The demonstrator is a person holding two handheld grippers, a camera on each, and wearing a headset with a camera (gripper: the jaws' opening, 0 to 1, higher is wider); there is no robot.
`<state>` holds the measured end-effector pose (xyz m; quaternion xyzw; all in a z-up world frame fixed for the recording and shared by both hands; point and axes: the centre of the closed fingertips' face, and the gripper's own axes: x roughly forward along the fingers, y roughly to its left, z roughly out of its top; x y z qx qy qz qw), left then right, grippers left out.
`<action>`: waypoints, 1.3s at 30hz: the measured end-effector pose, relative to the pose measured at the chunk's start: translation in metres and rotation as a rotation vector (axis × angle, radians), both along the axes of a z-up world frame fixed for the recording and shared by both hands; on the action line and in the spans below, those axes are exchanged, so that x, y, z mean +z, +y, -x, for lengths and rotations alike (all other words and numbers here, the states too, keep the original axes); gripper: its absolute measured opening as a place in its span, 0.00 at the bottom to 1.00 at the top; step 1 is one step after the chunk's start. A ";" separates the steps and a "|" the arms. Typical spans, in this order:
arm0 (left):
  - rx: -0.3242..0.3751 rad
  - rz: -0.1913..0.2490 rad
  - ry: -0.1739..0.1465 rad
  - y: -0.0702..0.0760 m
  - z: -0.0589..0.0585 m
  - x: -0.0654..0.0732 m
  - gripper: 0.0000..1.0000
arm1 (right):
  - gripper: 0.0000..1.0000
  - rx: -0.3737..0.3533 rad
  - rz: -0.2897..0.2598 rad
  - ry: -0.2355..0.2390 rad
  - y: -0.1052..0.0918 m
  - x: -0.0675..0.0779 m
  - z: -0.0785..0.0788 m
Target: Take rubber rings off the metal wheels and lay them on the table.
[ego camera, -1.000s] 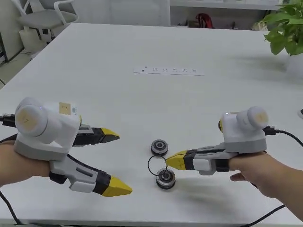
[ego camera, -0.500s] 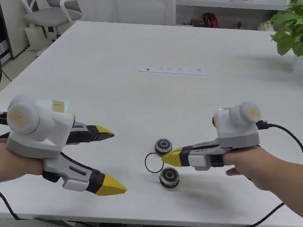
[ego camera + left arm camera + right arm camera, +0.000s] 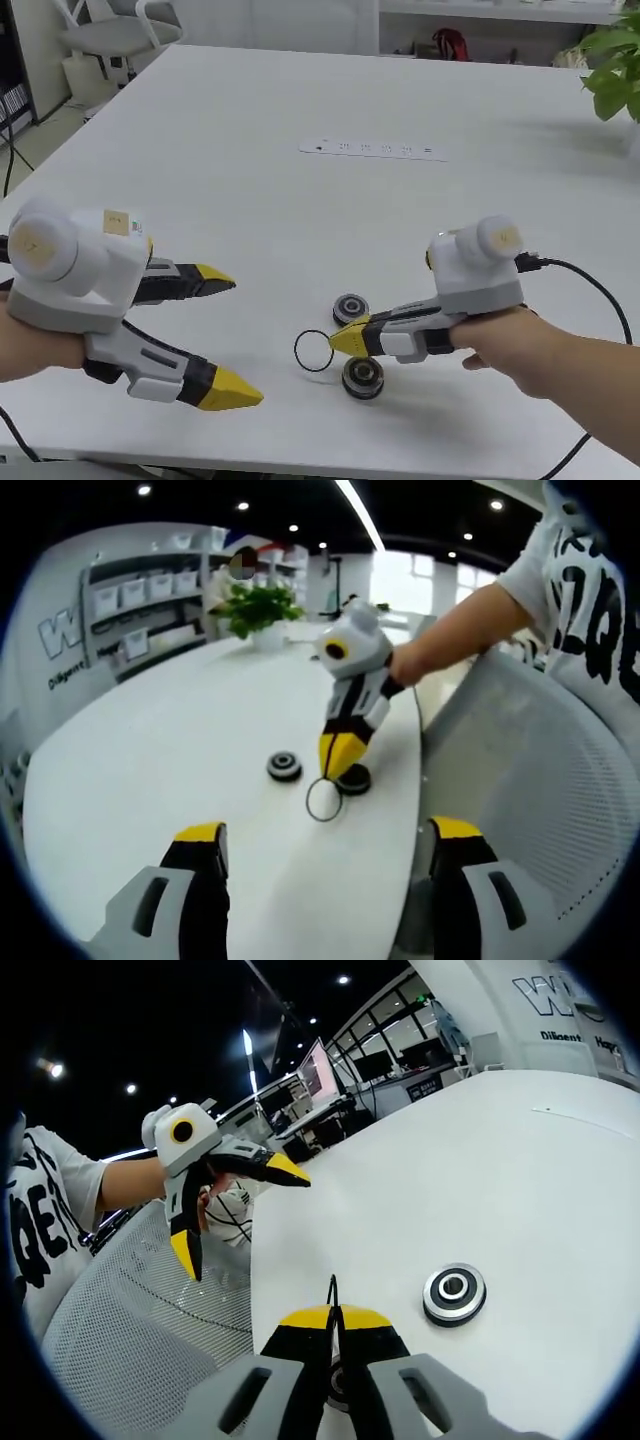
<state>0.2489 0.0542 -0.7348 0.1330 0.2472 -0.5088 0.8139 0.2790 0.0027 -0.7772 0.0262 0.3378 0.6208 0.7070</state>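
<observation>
While the right claw (image 3: 345, 340) is clamped on the edge of the thin rubber ring (image 3: 296, 351), low by the desk (image 3: 300, 220) beside two wheels (image 3: 350, 307), the left claw (image 3: 245, 340) hangs wide apart, and that ring looks light and floppy, best pinched on its band.

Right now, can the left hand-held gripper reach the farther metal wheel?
Likely yes: the left hand-held gripper is open, bare table reaches that metal wheel; the right hand-held gripper, shut on a black rubber ring, crowds it.
</observation>
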 end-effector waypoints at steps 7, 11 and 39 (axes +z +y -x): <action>0.000 -0.006 0.002 0.001 0.001 -0.002 0.83 | 0.00 0.008 0.022 -0.022 0.001 -0.005 -0.003; 0.003 -0.006 0.003 0.002 0.001 -0.002 0.83 | 0.00 0.001 0.041 -0.037 0.001 -0.008 -0.007; 0.001 -0.015 0.011 0.003 0.002 -0.003 0.83 | 0.33 0.005 0.061 -0.128 -0.002 -0.010 -0.010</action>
